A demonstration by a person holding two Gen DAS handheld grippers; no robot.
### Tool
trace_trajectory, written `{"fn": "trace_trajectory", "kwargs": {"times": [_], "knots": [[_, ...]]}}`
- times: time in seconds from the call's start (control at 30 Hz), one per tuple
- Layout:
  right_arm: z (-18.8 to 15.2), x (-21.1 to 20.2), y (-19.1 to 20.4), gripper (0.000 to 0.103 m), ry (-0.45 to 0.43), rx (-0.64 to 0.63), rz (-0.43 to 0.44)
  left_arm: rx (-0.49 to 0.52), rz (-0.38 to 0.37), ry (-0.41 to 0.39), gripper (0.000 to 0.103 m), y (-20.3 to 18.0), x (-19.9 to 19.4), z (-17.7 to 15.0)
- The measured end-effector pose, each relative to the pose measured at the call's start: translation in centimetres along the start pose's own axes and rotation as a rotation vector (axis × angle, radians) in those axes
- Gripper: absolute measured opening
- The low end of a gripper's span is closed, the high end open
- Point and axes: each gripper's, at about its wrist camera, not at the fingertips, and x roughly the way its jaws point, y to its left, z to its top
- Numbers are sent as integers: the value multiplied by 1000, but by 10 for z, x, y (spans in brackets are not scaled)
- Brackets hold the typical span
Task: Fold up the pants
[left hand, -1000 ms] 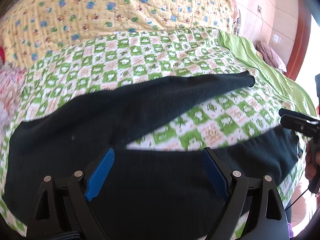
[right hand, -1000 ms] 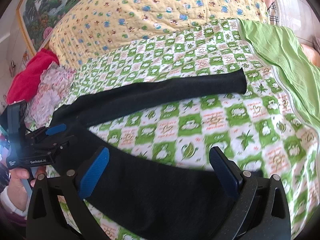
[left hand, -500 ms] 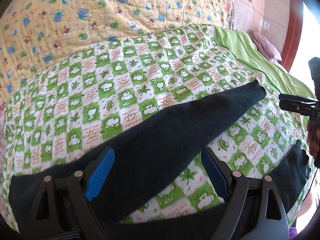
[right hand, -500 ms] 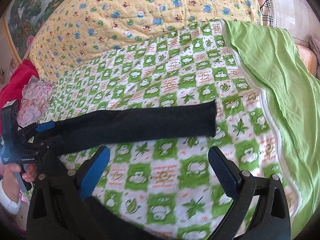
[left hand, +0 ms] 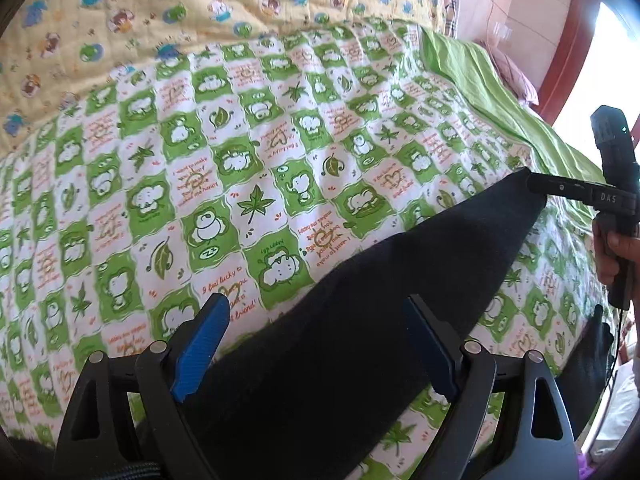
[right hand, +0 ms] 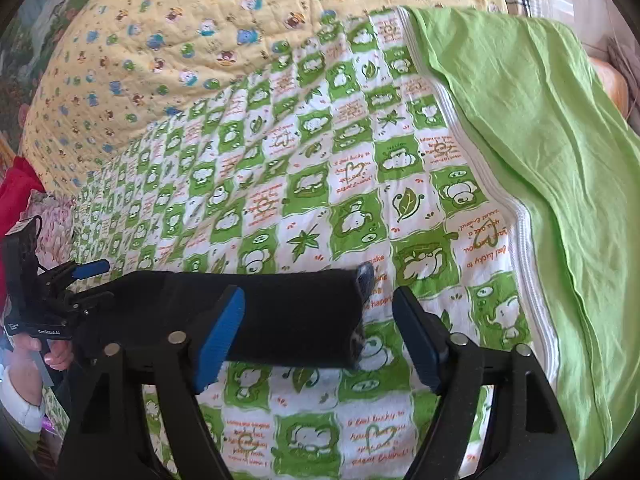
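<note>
Your left gripper (left hand: 316, 350) was wide open, blue pads (left hand: 200, 350) spread to either side of the pants (left hand: 360, 320), gripping nothing. Pants were black and lay on the green checked quilt (left hand: 248, 152). In the left wrist view one leg ran from near left, between your fingers, out to its cuff at the far right. A second dark bit of pants showed at the near right edge of the bed.

Your right gripper (right hand: 318, 332) was also wide open and held nothing. In the right wrist view the leg cuff (right hand: 352, 312) sat between the pads, nearer the left pad (right hand: 220, 340), clear of the right one. Whether the left pad touched the cloth: can't tell. The leg stretched left from there toward your left gripper (right hand: 76, 280), seen at the left edge, hand below it.

In the left wrist view your right gripper (left hand: 568, 192) showed at far right, its tip right at the cuff corner.

Yellow cartoon quilt (right hand: 180, 32) lay at the far side, plain green sheet (right hand: 540, 160) on the right, red cloth (right hand: 16, 192) at far left.
</note>
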Motion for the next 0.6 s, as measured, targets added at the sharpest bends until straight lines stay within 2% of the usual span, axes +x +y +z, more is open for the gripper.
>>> {"fn": "trace_trajectory", "kwargs": {"times": [0.1, 0.17, 0.2, 0.27, 0.3, 0.37, 0.43, 0.5, 0.6], "knots": [[2, 10, -2, 61, 20, 0, 5, -9, -14, 51, 84, 8, 17, 3], [2, 16, -1, 48, 30, -6, 4, -6, -41, 80, 71, 9, 25, 3], [2, 17, -1, 45, 31, -6, 6, -5, -53, 98, 66, 9, 29, 2], [1, 17, 0, 35, 25, -3, 6, 4, -71, 108, 43, 6, 29, 0], [1, 16, -1, 32, 17, 0, 8, 7, -76, 108, 39, 4, 28, -2], [2, 9, -1, 20, -2, 4, 10, 24, -83, 101, 24, 0, 22, -4], [3, 0, -3, 14, -27, 10, 28, 39, -83, 83, 15, -4, 11, -7], [2, -13, -4, 10, -51, 15, 72, 44, -96, 61, 13, -8, -2, -10], [-4, -28, -1, 9, -73, 0, 103, 59, -113, 20, 10, -16, -28, -18]]}}
